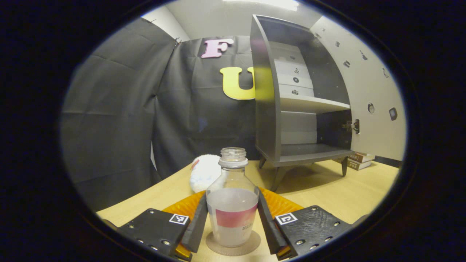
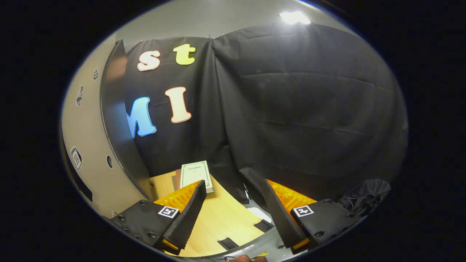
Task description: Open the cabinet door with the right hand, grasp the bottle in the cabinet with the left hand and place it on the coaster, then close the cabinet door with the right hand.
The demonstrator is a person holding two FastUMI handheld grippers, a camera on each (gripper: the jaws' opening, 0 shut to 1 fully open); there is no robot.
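In the left gripper view a clear bottle (image 1: 232,203) with a pink label band and no cap stands upright on a round brown coaster (image 1: 233,249). My left gripper (image 1: 231,194) is shut on the bottle, one finger against each side. Behind it, the grey cabinet (image 1: 267,102) stands with its door (image 1: 364,91) swung wide to the right, and its shelves are bare. In the right gripper view my right gripper (image 2: 233,183) is open with nothing between its fingers. The cabinet door (image 2: 87,145) rises close on its left.
A white fluffy object (image 1: 204,173) lies on the wooden table (image 1: 327,189) left of the cabinet. Stacked books (image 1: 358,160) sit by the cabinet's right leg. In the right gripper view a book (image 2: 196,174) lies just ahead on the table, near its edge.
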